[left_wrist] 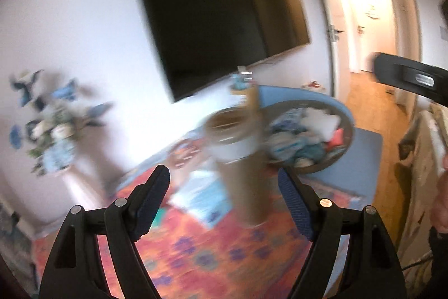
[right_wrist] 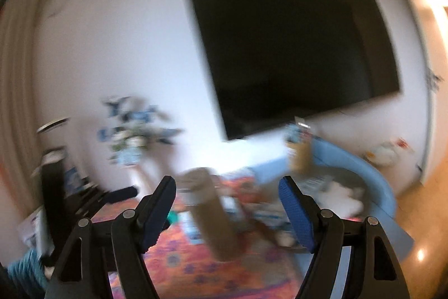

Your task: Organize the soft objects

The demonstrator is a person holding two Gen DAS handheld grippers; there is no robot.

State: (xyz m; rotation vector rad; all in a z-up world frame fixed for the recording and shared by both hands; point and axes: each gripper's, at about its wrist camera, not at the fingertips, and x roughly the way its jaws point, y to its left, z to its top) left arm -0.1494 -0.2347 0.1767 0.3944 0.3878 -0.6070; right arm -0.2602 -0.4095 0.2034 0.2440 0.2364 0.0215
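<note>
Left gripper (left_wrist: 224, 201): seen wide open over the patterned cloth, nothing gripped; a tall brown cylinder (left_wrist: 246, 187) is framed between the jaws but stands beyond them, untouched.
Right gripper (right_wrist: 226, 210): also spread wide and empty; the same cylinder (right_wrist: 215, 220) is seen leaning through the gap, farther off, with no pad on it.
Cylinder: blurred, its top pale and banded, set on the orange and purple cloth (left_wrist: 218, 251).
Soft things (left_wrist: 305, 133): piled in a round basket (left_wrist: 347, 142) just right of the cylinder; white, blue and a spot of coral can be made out, single pieces cannot be told apart.
Blue tub (right_wrist: 375, 173): seen curving behind the basket.
Booklet (left_wrist: 201, 198): laid flat on the cloth, at the cylinder's left foot.
Flowers (left_wrist: 53, 128): placed well left of the cylinder, against the wall.
Television (left_wrist: 221, 27): hung on the wall above and behind the cylinder.
</note>
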